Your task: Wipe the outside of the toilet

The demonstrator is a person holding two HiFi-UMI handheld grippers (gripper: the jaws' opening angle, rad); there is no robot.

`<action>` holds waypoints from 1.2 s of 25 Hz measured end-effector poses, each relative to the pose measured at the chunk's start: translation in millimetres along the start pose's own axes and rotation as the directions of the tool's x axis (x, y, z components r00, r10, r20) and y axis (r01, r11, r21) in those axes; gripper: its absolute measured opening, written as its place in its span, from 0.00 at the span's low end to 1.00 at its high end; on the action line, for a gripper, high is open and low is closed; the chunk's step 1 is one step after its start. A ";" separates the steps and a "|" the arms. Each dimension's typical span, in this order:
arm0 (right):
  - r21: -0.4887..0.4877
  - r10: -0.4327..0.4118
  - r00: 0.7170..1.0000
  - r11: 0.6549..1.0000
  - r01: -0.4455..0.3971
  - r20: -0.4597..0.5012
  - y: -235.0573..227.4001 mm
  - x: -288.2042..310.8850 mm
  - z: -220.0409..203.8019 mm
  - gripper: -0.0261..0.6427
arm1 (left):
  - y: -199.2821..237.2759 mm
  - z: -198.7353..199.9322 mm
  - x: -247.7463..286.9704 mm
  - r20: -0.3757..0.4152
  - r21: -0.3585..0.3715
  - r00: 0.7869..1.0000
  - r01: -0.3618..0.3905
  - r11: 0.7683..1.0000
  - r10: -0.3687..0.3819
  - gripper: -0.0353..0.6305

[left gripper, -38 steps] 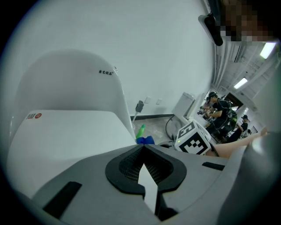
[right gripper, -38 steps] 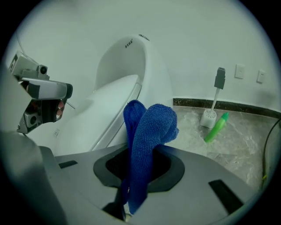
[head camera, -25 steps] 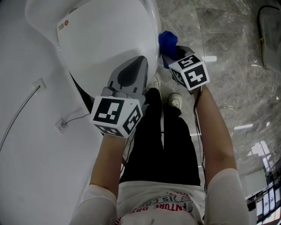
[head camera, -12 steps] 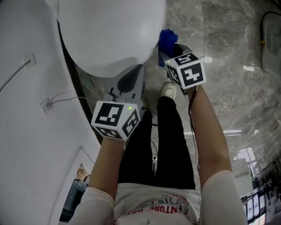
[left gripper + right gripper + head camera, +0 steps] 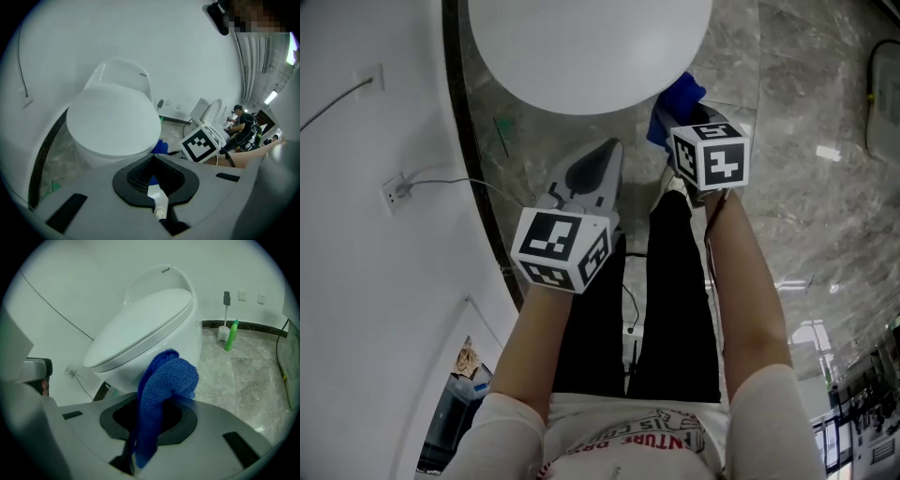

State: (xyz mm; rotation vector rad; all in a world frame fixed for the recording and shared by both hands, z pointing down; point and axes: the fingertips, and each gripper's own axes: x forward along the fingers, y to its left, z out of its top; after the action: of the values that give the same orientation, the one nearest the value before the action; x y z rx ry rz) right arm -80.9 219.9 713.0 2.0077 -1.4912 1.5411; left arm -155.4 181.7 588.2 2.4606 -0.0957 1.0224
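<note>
The white toilet (image 5: pixel 581 47) shows its shut lid at the top of the head view, and it fills the middle of the left gripper view (image 5: pixel 112 122) and the right gripper view (image 5: pixel 150 329). My right gripper (image 5: pixel 677 120) is shut on a blue cloth (image 5: pixel 161 390), which bulges out of the jaws towards the bowl's side. The cloth (image 5: pixel 680 98) sits just off the bowl's right front. My left gripper (image 5: pixel 602 159) hangs in front of the bowl, jaws shut on nothing, apart from the toilet.
A toilet brush (image 5: pixel 226 317) and a green bottle (image 5: pixel 231 336) stand by the far wall. A wall socket with a cable (image 5: pixel 394 192) is at the left. The person's black-trousered legs (image 5: pixel 666 300) are below the grippers. Another toilet (image 5: pixel 213 117) and people are far right.
Both grippers have drawn back from the toilet. The cloth lay against the bowl's side a second ago and now sits off its front. The toilet has slid up in the view.
</note>
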 end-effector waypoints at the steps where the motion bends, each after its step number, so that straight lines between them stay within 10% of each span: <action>1: 0.011 -0.012 1.000 1.000 0.012 -0.002 7.0 1.2 -2.3 0.15 | 6.3 -2.7 -8.2 0.003 -0.004 1.000 -0.001 1.000 0.001 0.06; 9: 0.195 -0.025 1.000 0.980 0.026 -0.008 72.1 22.1 -20.2 0.15 | 64.7 -33.7 -63.4 0.002 -0.025 1.000 -0.010 1.000 0.010 0.06; 30: 0.092 0.114 0.993 0.989 -0.116 0.032 212.1 -7.9 15.9 0.15 | 134.1 -44.4 -182.9 0.041 -0.112 0.989 -0.139 0.984 0.145 0.06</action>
State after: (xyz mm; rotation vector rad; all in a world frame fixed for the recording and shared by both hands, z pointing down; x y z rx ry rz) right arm -238.9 114.4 617.3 2.0324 -1.5995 1.6648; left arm -348.0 62.1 543.3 2.4071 -0.3388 0.9877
